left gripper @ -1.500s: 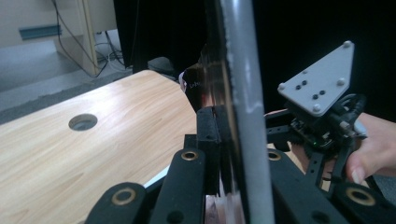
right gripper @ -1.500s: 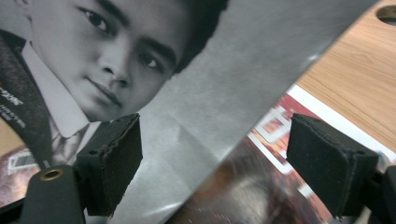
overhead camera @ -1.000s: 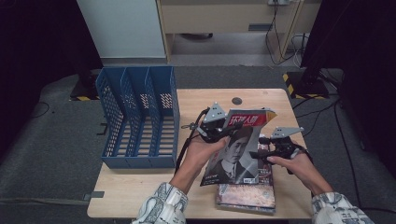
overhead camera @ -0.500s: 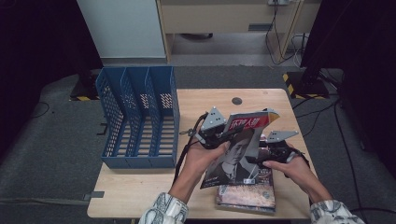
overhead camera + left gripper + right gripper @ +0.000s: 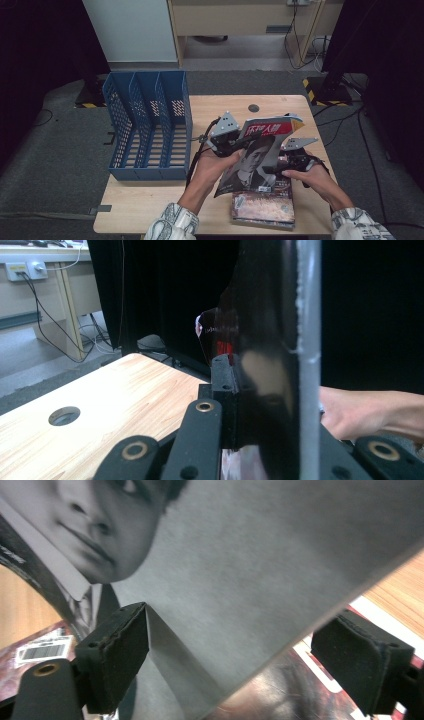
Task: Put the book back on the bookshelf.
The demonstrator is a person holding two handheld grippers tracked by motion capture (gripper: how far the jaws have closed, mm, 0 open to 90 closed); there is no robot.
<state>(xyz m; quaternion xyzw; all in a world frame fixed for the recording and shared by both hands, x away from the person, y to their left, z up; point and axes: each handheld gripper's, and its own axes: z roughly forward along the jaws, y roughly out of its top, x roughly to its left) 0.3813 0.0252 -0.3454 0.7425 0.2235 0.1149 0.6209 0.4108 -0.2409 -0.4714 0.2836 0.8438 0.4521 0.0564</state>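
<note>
The magazine (image 5: 260,152), with a black-and-white portrait and a red title band on its cover, is held up off the table (image 5: 150,200), tilted, between the two grippers. To its left stands a blue file rack (image 5: 147,127) with three compartments, at the table's left edge and apart from the magazine. The left gripper (image 5: 231,141) is clamped on the magazine's upper left edge; in the left gripper view the glossy cover (image 5: 267,365) stands edge-on right against the jaw pad, the jaws fully closed on it. Below the raised magazine, a second magazine (image 5: 262,205) lies flat near the table's front edge. At the right, the right gripper (image 5: 292,161) sits at the magazine's right edge. Its jaws have just been opening: in the right gripper view the pads (image 5: 117,650) stand wide, with the cover's lower corner (image 5: 225,620) between them, close to the left pad and clear of the right one.
</note>
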